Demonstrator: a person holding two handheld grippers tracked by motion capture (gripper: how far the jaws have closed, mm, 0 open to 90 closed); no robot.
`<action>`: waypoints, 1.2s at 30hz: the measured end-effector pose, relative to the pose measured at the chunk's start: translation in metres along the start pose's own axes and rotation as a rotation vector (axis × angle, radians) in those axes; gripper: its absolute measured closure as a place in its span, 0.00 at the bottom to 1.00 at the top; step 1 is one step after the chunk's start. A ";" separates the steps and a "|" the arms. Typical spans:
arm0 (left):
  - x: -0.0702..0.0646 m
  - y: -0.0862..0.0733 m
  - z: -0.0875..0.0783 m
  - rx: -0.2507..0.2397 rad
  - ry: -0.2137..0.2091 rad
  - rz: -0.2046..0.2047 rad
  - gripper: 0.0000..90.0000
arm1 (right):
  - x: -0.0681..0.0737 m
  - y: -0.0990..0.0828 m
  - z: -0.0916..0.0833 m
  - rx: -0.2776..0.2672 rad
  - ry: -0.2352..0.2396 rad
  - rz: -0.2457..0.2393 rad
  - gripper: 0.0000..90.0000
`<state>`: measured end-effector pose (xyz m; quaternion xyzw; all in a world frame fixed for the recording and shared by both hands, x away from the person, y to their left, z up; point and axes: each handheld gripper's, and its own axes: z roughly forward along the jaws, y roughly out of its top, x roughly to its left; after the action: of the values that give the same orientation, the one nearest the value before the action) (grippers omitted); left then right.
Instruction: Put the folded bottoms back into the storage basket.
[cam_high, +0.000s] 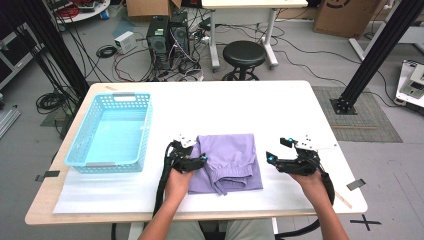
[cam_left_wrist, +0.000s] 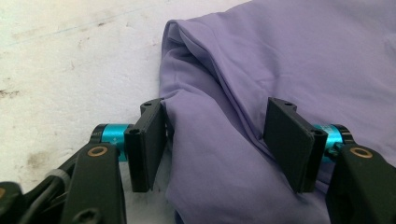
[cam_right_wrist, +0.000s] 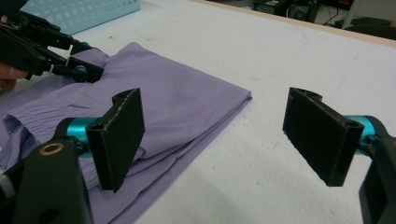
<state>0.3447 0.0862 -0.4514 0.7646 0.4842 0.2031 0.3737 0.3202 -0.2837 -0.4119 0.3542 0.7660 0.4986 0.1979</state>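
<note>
A folded pair of purple shorts (cam_high: 227, 161) lies flat on a white table (cam_high: 280, 105), toward the person's edge of it and near its middle. Just left of the shorts stands a light blue plastic basket (cam_high: 112, 131), well apart from the fabric.

The left gripper (cam_high: 196, 161) sits at the left edge of the shorts. In the left gripper view its jaws stand apart with a raised fold of the purple fabric between them; the left pad (cam_left_wrist: 149, 144) touches the fold, while the right pad (cam_left_wrist: 289, 142) rests against the cloth without clearly pinching it, so the grip looks loose rather than clamped.

The right gripper (cam_high: 278, 153) hovers just right of the shorts, apart from the fabric. Its jaws are spread wide with nothing between them.
</note>
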 end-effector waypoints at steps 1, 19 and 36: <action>0.000 0.000 0.000 0.002 -0.004 0.005 0.45 | 0.001 0.000 0.000 0.003 0.000 0.000 0.23; -0.007 0.002 0.001 -0.025 -0.127 0.029 0.95 | 0.001 0.002 0.002 0.001 0.003 -0.001 0.23; -0.003 0.005 0.009 -0.030 -0.188 -0.101 0.45 | 0.002 0.001 0.001 0.009 0.004 -0.004 0.23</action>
<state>0.3524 0.0793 -0.4526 0.7493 0.4818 0.1186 0.4386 0.3206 -0.2813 -0.4113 0.3527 0.7692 0.4957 0.1957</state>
